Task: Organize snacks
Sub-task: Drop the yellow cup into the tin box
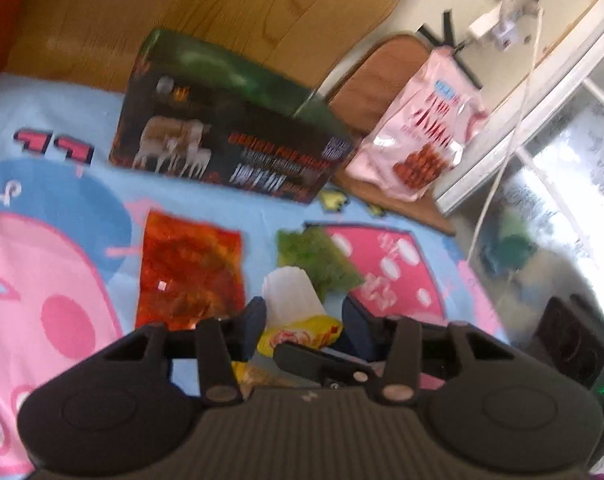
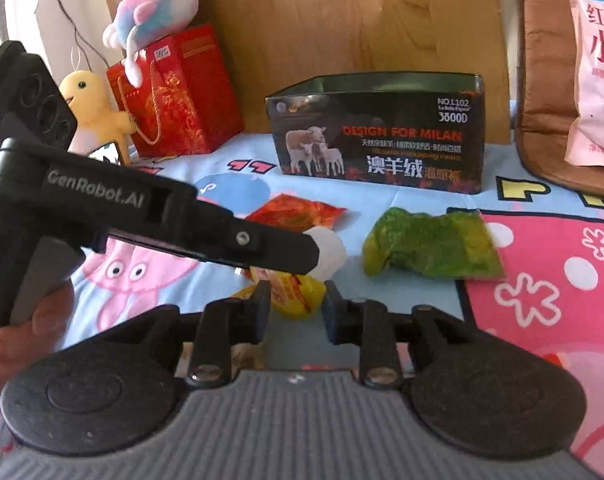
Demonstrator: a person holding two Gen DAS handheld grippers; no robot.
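A small packet, yellow (image 2: 298, 296) at one end and white (image 2: 330, 252) at the other, sits between both grippers above the cartoon blanket (image 2: 542, 280). My right gripper (image 2: 296, 306) is shut on its yellow end. My left gripper (image 1: 302, 316) comes in from the left and straddles the white end (image 1: 290, 292); a gap shows beside one finger, so it stands open. In the right wrist view its finger (image 2: 278, 246) crosses over the packet. A red packet (image 2: 298, 212) and a green packet (image 2: 430, 244) lie flat beyond. Behind them stands a dark open-topped box (image 2: 378, 136) with sheep pictured on it.
A pink snack bag (image 2: 598, 60) leans on a brown cushion (image 2: 542, 80) at the right. A red gift bag (image 2: 178, 92) with plush toys (image 2: 154, 8) stands at the back left against a wooden board. A person's hand (image 2: 34, 320) holds the left gripper. A white cable (image 1: 514, 128) hangs at the right.
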